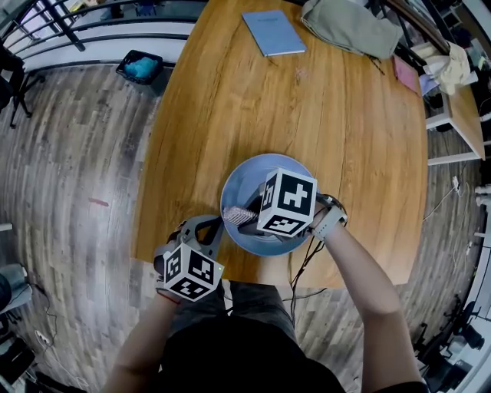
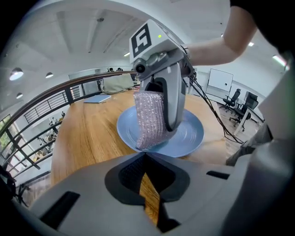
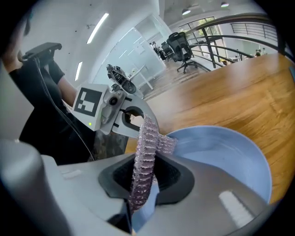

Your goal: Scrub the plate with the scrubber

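Note:
A blue plate (image 1: 247, 178) lies on the wooden table (image 1: 230, 100), close to its near edge. My right gripper (image 1: 253, 219) is over the plate, shut on a pinkish-grey mesh scrubber (image 1: 239, 216). In the right gripper view the scrubber (image 3: 144, 161) stands upright between the jaws, above the plate (image 3: 221, 156). The left gripper view shows the scrubber (image 2: 150, 117) hanging down onto the plate (image 2: 189, 133) near its rim. My left gripper (image 1: 215, 229) is at the plate's left rim, and its jaws (image 2: 145, 156) are closed together right on that near edge.
A blue notebook (image 1: 273, 32), a grey-green bag (image 1: 349, 27) and a pink item (image 1: 405, 74) lie at the table's far end. A blue bin (image 1: 140, 66) sits on the floor beside a dark railing (image 1: 69, 23). Cables (image 1: 303, 265) hang off the near edge.

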{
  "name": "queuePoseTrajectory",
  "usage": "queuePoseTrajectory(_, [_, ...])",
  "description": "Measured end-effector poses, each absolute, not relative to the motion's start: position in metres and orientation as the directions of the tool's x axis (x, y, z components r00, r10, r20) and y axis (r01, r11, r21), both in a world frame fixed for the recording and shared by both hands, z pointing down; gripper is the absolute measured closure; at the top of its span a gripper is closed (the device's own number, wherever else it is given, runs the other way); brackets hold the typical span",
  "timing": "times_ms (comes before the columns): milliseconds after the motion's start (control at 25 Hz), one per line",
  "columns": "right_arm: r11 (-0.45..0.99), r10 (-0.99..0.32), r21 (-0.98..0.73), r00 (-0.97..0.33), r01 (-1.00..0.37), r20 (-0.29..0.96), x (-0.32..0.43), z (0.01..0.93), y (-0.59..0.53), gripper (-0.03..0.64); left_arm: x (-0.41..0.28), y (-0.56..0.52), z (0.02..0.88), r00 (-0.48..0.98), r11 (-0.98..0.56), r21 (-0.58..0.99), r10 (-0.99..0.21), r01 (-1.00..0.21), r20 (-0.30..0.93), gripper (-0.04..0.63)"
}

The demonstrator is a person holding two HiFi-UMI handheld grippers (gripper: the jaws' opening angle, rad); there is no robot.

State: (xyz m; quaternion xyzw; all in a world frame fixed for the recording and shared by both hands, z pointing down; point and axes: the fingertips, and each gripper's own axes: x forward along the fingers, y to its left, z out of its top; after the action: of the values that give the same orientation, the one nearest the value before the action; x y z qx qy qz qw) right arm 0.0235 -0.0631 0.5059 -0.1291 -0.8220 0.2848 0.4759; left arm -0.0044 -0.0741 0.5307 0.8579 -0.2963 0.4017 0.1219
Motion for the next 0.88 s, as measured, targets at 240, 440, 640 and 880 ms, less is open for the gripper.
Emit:
queuePoseTrajectory(240, [0.825,0.36,-0.538,-0.574,-0.173,0.736,0.036,0.502,-0.104,0.531,-0.006,-0.074,0.531,0.505,-0.798,-0.026,-0.406,-0.602,0.762,0.598])
queuePoseTrajectory(440, [0.83,0.188,-0.462,-0.624,-0.311,0.758,0.056,0.508,-0.139,0.531,-0.006,-0.073,0.531,0.5,-0.804,-0.038,-0.405,-0.593,0.765,0.598])
queuePoseTrajectory(640, [0.856,0.054,-0.368,-0.646,-0.362,0.762,0.065,0.507,-0.159,0.531,-0.004,-0.074,0.529,0.488,-0.819,-0.081,-0.415,-0.568,0.768,0.598])
queuePoseTrajectory(880, [0.847,-0.153,-0.204,-0.592,-0.491,0.791,0.092,0.502,-0.184,0.531,-0.004,-0.077,0.528,0.483,-0.817,-0.091,-0.423,-0.57,0.767,0.598])
